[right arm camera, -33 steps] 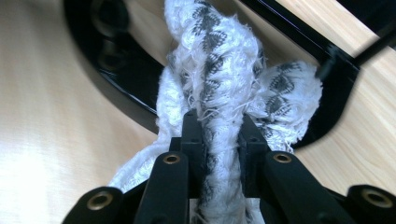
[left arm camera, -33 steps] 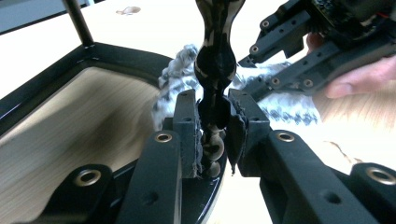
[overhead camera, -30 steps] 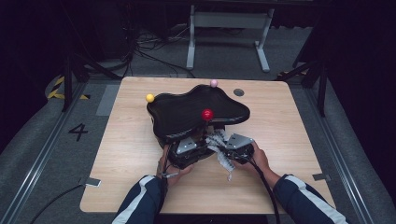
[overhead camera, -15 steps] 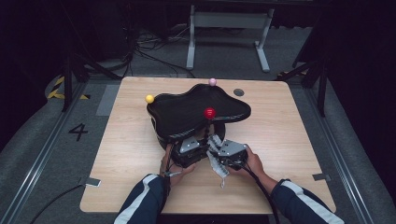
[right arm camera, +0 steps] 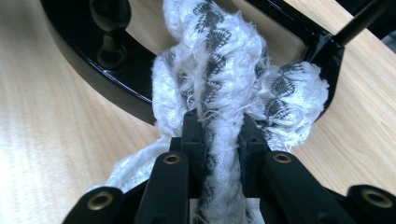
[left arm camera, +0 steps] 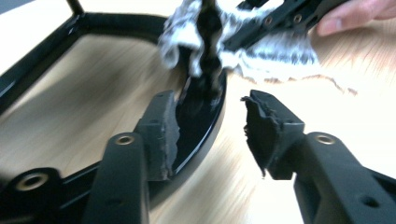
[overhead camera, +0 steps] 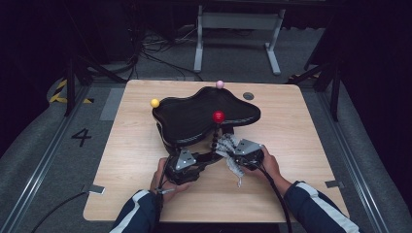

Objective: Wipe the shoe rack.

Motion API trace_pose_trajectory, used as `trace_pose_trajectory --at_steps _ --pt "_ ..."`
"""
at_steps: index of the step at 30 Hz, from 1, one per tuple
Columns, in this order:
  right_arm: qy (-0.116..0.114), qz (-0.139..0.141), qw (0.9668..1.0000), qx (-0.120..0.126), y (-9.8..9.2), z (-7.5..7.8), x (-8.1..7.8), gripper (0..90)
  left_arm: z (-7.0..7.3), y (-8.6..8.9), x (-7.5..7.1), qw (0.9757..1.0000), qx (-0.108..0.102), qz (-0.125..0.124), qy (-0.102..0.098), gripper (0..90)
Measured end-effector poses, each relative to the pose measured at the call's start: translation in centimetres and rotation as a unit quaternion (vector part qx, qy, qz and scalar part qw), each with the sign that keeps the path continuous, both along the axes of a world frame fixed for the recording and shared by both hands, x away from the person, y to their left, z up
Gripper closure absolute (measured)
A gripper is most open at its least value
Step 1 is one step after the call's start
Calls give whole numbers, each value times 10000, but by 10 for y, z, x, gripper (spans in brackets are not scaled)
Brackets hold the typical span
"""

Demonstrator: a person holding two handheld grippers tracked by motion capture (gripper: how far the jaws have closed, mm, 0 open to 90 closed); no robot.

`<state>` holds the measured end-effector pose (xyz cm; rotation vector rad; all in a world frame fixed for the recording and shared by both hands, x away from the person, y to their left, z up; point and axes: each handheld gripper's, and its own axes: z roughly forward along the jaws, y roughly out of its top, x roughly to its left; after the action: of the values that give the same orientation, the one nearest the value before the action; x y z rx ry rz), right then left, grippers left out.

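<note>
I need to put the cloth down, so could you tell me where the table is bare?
Bare wood lies left of the black stand, out to the table edge, and right of the right gripper. Between both hands, at the cloth, it is crowded.

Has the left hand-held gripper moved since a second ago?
Yes. The left hand-held gripper slid back toward the person, away from the black stand, its jaws just opening.

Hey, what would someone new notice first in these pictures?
A black stand with red, yellow and pink balls sits mid-table. At its near edge, the right gripper is shut on a white-and-grey cloth. The left gripper, just opened, straddles the stand's base rim.
</note>
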<state>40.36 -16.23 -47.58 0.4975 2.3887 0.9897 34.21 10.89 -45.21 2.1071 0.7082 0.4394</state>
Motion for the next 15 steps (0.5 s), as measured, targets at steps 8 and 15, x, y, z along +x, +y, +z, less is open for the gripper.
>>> trace_pose_trajectory --at_steps 8,15 --pt "-10 -116 9999 -9 -2 -1 9 774 -5 47 3 9980 273 470 333 367" --pt "-7 -175 9998 -8 -5 -3 13 771 -13 90 21 9927 293 1059 493 335"
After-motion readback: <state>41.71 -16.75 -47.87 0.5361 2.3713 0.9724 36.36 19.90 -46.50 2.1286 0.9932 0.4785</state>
